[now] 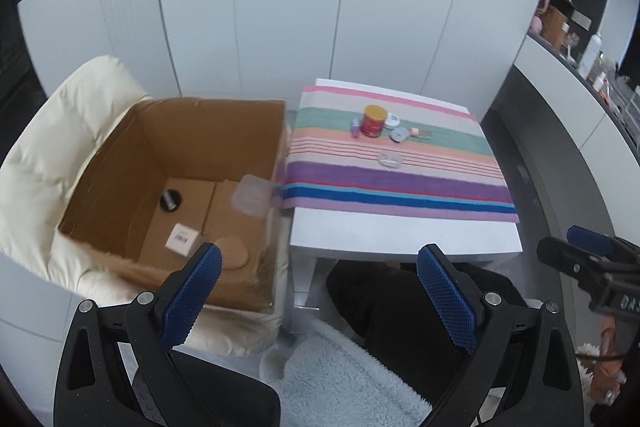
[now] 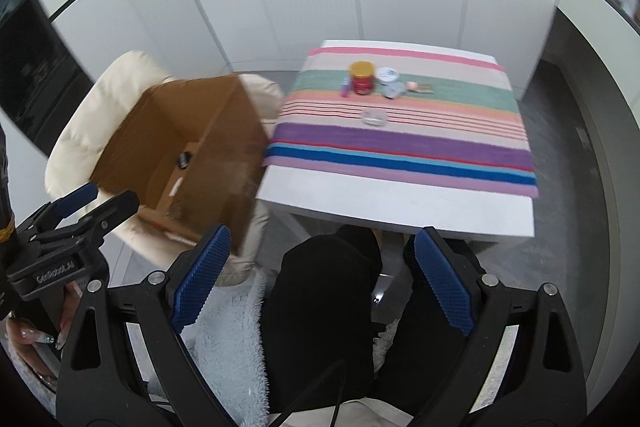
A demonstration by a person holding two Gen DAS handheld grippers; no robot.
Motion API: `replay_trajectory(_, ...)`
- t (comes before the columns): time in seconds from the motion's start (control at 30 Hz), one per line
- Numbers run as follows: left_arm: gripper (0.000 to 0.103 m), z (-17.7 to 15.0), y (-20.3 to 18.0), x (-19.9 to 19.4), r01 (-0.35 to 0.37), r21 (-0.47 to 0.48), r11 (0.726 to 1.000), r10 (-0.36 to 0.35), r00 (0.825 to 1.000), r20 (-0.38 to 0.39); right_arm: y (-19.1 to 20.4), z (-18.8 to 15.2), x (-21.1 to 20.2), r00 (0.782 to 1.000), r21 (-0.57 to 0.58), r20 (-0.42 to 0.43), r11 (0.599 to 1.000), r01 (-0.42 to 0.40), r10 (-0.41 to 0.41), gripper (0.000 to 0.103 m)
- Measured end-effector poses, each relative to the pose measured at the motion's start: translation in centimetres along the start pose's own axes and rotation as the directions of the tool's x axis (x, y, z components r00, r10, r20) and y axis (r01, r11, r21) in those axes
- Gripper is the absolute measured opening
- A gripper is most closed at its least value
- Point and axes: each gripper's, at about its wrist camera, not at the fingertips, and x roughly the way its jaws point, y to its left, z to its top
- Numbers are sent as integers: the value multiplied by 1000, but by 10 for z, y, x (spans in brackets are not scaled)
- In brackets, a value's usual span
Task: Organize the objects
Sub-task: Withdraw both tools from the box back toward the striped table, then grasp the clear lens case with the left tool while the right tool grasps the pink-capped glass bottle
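A red jar with a yellow lid (image 1: 374,121) stands among small items on the striped cloth (image 1: 400,183); the cardboard box (image 1: 180,187) sits beside the table. Left gripper (image 1: 318,291) and right gripper (image 2: 322,281) both gape wide, empty

Table (image 2: 396,203) front bare; cardboard box (image 1: 208,147) top open, perhaps unobstructed.

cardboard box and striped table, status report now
Left tool open, empty. Right tool open, empty. Red jar with yellow lid on striped cloth; brown cardboard box open. Path clear.
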Motion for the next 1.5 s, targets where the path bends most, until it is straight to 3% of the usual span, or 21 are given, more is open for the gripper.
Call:
replay_trajectory(0.3, 99, 13, -21, 24, 23, 22, 1000, -22, 999, -36, -68, 7, 30, 998, 132, -46, 990, 46, -40, 95)
replay_trajectory(0.53, 99, 31, -31, 51, 54, 18, 998, -52, 994, -96, -98, 15, 52, 996, 134, -67, 988, 72, -63, 95)
replay_trajectory(0.7, 99, 63, -43, 82, 30, 24, 999, -27, 994, -108, -117, 32, 74, 994, 123, -73, 989, 86, -78, 95)
replay_trajectory(0.93, 99, 121, -70, 160, 21, 83, 996, -7, 987, -160, -144, 69, 131, 991, 111, -61, 986, 127, -121, 95)
replay_trajectory(1.1, 99, 148, -83, 227, -20, 139, 990, 49, 977, -208, -158, 95, 190, 990, 91, -81, 989, 119, -112, 95)
replay_trajectory(1.37, 99, 133, -102, 355, 5, 116, 993, 39, 928, -371, -187, 149, 294, 990, 73, -68, 989, 125, -120, 95)
replay_trajectory(1.5, 98, 132, -103, 398, -11, 82, 997, 40, 934, -356, -195, 175, 342, 993, 73, -66, 992, 102, -98, 95)
